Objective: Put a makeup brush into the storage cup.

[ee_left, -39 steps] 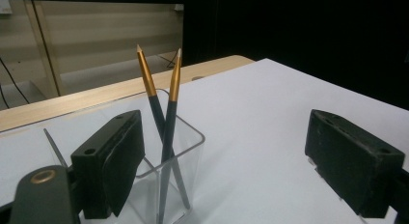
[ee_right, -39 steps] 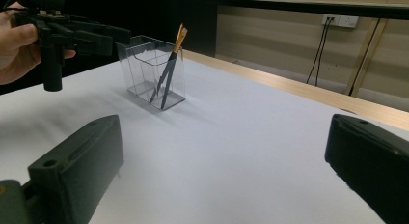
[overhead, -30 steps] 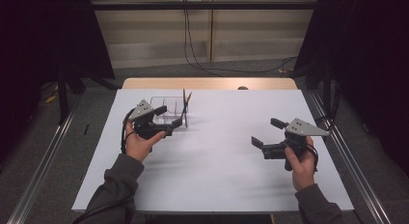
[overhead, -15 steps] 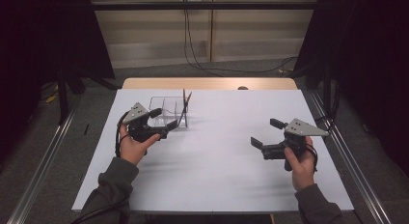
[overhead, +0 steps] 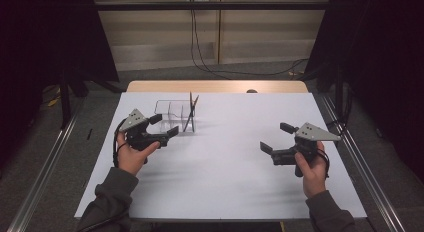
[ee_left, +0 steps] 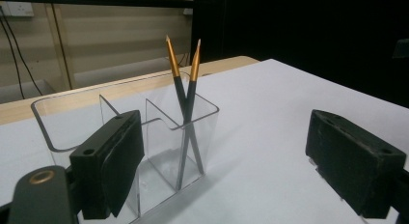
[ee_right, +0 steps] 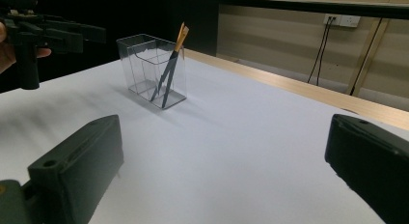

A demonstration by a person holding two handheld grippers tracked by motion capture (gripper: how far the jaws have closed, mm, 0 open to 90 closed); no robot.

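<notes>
Leftward and toward the person, the left claw has drawn off from the clear holder since the earlier frame; its jaws stand released with nothing between them, just in front of the holder's near wall. By the same frames the right claw, well apart from the holder, has kept its place, jaws also wide and empty. From the left gripper view the holder shows separate compartments, and two dark pencils with gold ends cross in the corner one. Above, the high view shows both hands and the white bench.
</notes>
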